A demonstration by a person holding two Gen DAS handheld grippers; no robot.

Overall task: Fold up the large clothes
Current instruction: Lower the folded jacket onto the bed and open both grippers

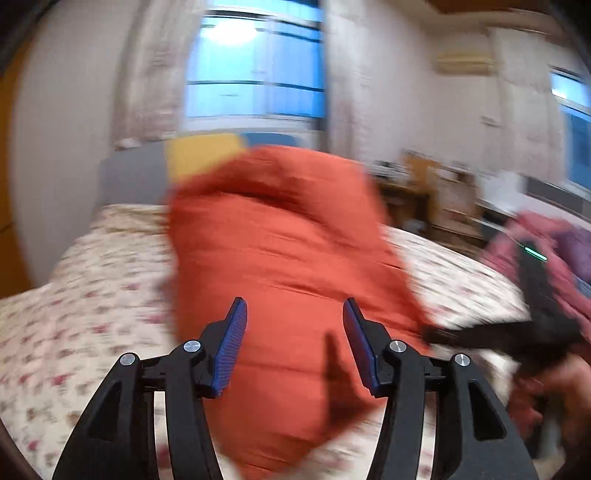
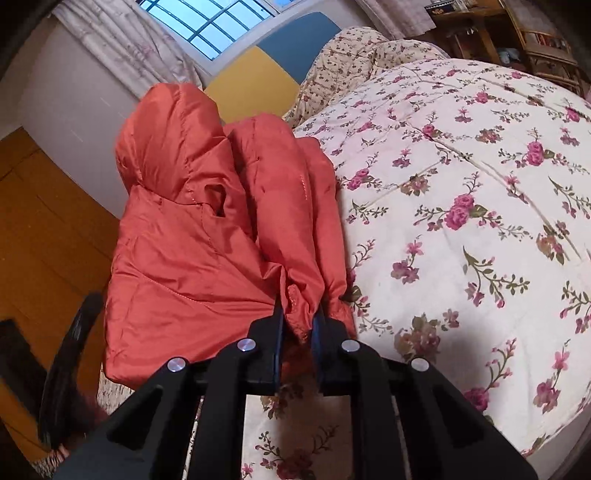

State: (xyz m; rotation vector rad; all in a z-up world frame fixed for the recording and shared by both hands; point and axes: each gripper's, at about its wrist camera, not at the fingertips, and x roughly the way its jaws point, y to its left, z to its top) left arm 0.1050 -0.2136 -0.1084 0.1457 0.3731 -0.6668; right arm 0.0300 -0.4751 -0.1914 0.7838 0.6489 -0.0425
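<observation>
Bed (image 2: 461, 166): carrying a quilt with pink flowers; a second floral cover is bunching at its far end.
Jacket (image 2: 192, 229): orange, hooded, padded, lying folded lengthwise along one edge of the bed, hood pointing toward the headboard (image 2: 258, 77); in the left view it is showing blurred, straight ahead of the gripper.
Room: a barred window (image 2: 207, 22) with pale curtains is sitting behind the yellow and blue headboard; wooden shelves (image 2: 535, 40) are standing beyond the bed.
Right gripper (image 2: 298, 317): jaws pinching a cuff of the jacket at its near end, cloth bunching between the pads.
Left gripper (image 1: 294, 343): jaws standing apart, nothing between them, hanging above the near part of the jacket without touching it.
</observation>
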